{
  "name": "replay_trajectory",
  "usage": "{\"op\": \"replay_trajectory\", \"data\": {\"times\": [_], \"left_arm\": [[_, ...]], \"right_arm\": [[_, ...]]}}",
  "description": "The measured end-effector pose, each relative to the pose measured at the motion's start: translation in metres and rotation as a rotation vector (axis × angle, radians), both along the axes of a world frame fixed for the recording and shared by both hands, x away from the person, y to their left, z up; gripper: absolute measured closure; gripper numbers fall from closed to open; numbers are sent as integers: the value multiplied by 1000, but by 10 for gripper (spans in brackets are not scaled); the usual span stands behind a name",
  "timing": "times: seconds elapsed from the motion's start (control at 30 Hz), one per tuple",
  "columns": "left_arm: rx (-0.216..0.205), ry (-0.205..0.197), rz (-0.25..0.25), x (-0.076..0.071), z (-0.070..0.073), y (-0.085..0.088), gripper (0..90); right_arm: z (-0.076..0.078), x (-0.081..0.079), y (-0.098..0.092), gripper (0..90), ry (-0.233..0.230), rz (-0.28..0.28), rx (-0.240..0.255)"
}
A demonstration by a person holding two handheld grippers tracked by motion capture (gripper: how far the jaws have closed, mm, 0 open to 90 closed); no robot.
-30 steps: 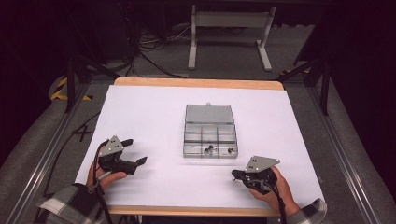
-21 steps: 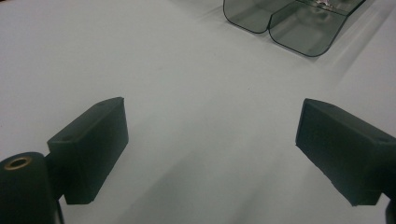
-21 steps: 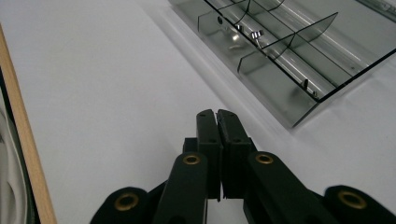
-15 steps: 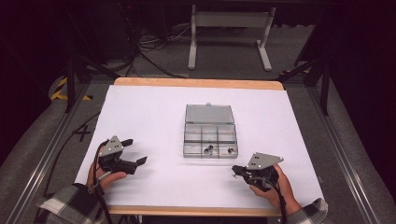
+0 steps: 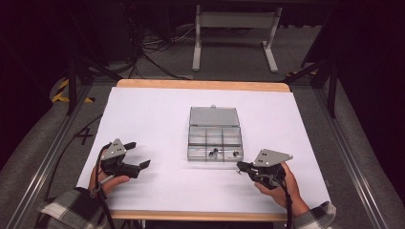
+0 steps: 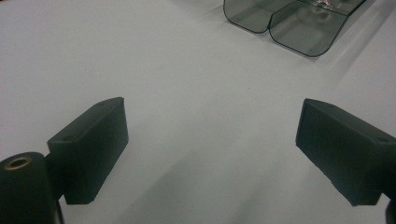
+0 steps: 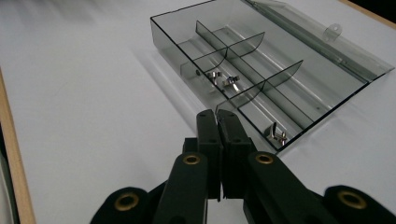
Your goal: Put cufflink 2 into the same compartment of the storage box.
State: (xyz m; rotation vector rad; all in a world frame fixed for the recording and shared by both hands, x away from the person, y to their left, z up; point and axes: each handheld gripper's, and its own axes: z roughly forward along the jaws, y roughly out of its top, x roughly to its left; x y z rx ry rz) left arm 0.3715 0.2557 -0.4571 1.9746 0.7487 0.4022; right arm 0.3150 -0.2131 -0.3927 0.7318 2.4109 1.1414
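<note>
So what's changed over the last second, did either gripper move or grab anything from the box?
The right gripper has crept slightly left, toward the near right corner of the clear compartment box. Its jaws are shut, with nothing visible between them. Nothing was picked up or let go. The left gripper stayed put on the white table cover with its jaws wide open, and the box, lid open with small metal parts inside, has not shifted.
</note>
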Motion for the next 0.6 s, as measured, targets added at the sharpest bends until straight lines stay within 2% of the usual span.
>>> {"op": "replay_trajectory", "data": {"times": [0.27,0.6], "left_arm": [[-3,-1,1,0,0,0,99],[-10,5,4,0,0,0,101]], "right_arm": [[8,10,2,890,-13,-8,23],[13,26,7,890,-28,-16,25]]}}
